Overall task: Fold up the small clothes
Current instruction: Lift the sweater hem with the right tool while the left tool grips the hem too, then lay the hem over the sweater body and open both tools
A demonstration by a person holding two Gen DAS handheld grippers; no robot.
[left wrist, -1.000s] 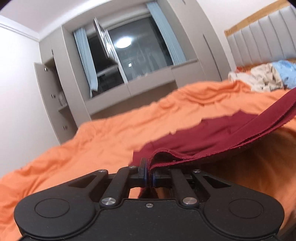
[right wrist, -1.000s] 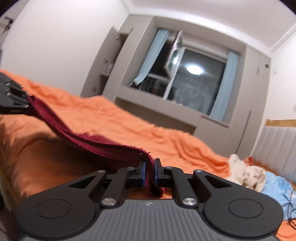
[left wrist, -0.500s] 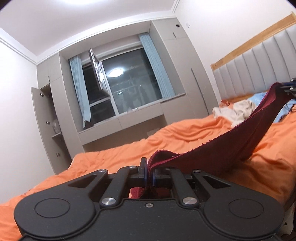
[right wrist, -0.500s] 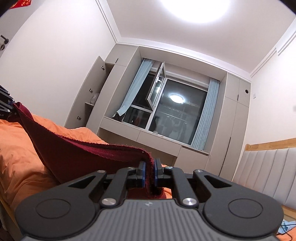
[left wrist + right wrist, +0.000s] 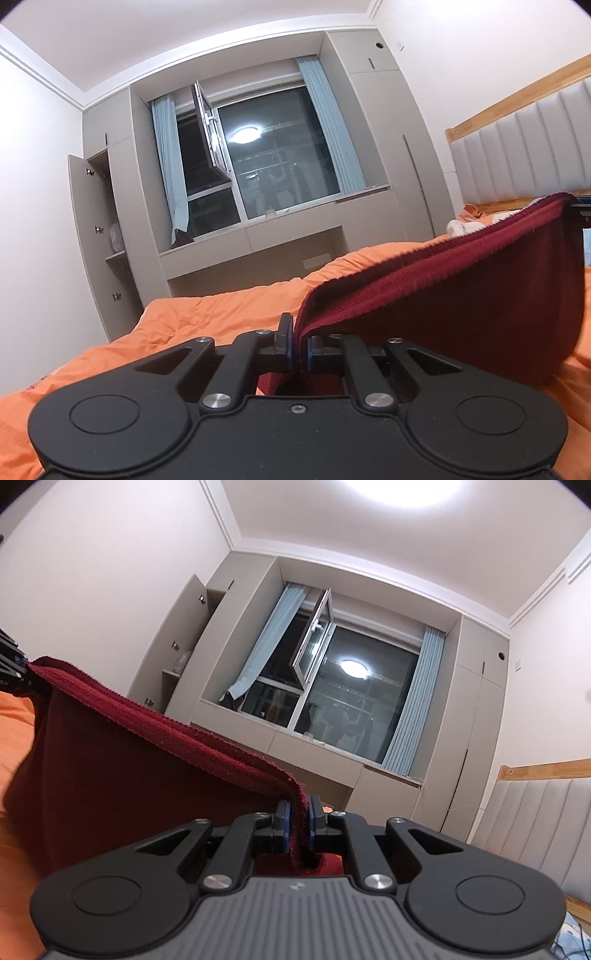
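Note:
A dark red garment [image 5: 461, 295] hangs stretched in the air between the two grippers, above the orange bedspread [image 5: 207, 314]. My left gripper [image 5: 300, 349] is shut on one end of its ribbed top edge. My right gripper [image 5: 298, 829] is shut on the other end, and the dark red garment [image 5: 122, 760] sags down to the left of it. The right gripper [image 5: 576, 210] shows at the far right of the left wrist view. At the left edge of the right wrist view, the left gripper [image 5: 11, 664] shows holding the far corner.
The orange bed [image 5: 14, 738] lies below. A pale heap of clothes [image 5: 469, 225] sits by the padded grey headboard [image 5: 524, 155]. Ahead is a window [image 5: 266, 162] with blue curtains, and an open cabinet door [image 5: 92, 240] stands to its left.
Both grippers have risen with the red garment, lifting it off the bedspread so that it now hangs between them. The views have tilted from the bed up to the window and ceiling.

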